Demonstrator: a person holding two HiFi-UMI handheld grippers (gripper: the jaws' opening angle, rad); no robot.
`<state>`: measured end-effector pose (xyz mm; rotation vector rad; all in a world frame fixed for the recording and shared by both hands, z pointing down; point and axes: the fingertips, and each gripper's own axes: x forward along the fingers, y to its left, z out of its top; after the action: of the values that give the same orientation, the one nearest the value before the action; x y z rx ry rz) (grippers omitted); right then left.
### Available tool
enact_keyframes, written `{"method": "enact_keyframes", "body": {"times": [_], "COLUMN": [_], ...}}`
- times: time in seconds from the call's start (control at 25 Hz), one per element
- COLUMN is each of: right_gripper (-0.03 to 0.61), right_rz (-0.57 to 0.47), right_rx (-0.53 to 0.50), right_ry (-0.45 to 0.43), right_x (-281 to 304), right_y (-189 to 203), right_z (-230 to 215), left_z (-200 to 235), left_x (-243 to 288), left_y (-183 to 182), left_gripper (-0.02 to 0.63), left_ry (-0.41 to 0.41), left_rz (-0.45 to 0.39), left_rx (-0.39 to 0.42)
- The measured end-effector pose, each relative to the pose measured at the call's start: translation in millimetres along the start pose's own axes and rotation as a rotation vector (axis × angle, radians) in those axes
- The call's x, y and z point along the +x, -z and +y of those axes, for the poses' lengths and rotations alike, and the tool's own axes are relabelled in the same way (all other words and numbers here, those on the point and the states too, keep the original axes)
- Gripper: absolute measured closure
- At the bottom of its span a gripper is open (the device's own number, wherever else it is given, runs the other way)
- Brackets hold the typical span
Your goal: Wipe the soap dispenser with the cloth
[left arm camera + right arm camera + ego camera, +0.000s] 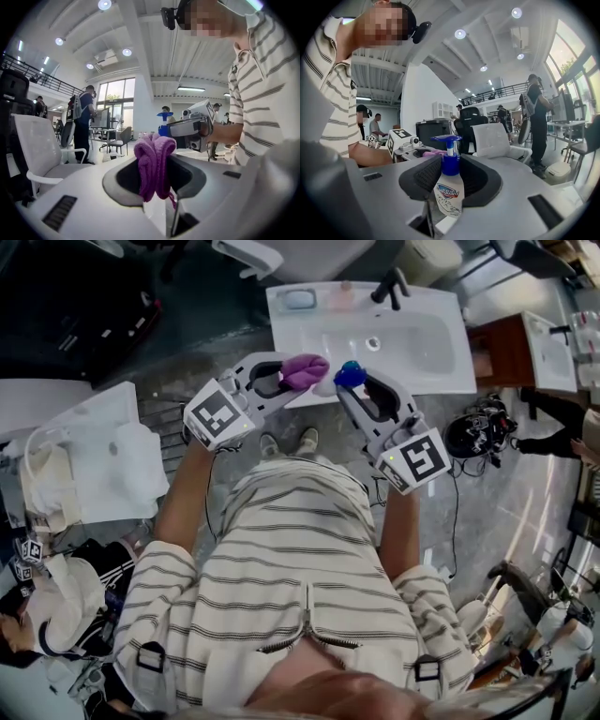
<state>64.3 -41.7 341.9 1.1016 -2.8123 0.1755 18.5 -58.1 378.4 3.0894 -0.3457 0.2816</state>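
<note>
**A:** So what's the room like?

**B:** A big open hall with a white ceiling [154, 51] full of round lights, tall windows, white office chairs [40, 140], and a few people standing around in the background. The floor [487, 484] is grey concrete. Right in front of the person there's a white ceramic washbasin [441, 381] with a black tap [389, 287].

**A:** And the grippers?

**B:** The left hand-held gripper [155, 176] is clamped on a bunched-up knitted purple cloth [153, 157]. The wad sticks up from between the jaws. The right hand-held gripper [449, 180] has its jaws fairly wide, but they're closed on the body of a white plastic soap dispenser [450, 199] with a blue pump top, which it holds upright.

**A:** Where's the dispenser relative to the cloth?

**B:** They're nose to nose. From the head view the two grippers angle in toward each other over the basin's front edge, so the cloth sits just beside the blue pump. I can't tell if they're actually touching.
</note>
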Motion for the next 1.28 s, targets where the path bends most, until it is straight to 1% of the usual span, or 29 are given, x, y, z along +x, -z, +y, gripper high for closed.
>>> {"method": "enact_keyframes", "body": {"times": [0.24, 0.4, 0.56, 0.64, 0.76, 1.12, 1.28], "right_gripper": [0.446, 0.446, 0.446, 0.446, 0.446, 0.445, 0.445], "right_rz": [-0.005, -0.006, -0.017, -0.032, -0.043, -0.069, -0.071], "right_rx": [-0.013, -0.015, -0.008, 0.007, 0.016, 0.02, 0.027], "right_ry": [-0.021, -0.041, -0.064, -0.082, -0.093, -0.109, -0.111], "right_x": [-4, -7, -8, -10, -13, -15, -16], "right_y": [0, -1, 0, -2, -6, -14, -17], "right_z": [6, 11, 17, 20, 23, 35, 37], "left_z": [-4, -5, -6, -8, -10, -19, -22], "left_x": [6, 13, 17, 20, 24, 31, 36], "left_y": [1, 3, 6, 5, 4, 22, 29], "left_gripper": [0.482, 0.482, 0.483, 0.483, 0.485, 0.485, 0.485], "left_ry": [0.137, 0.19, 0.237, 0.262, 0.286, 0.318, 0.336], "left_rz": [-0.002, -0.004, 0.01, 0.006, -0.001, 0.016, 0.025], "left_rx": [0.001, 0.012, 0.045, 0.037, 0.012, -0.02, -0.054]}}
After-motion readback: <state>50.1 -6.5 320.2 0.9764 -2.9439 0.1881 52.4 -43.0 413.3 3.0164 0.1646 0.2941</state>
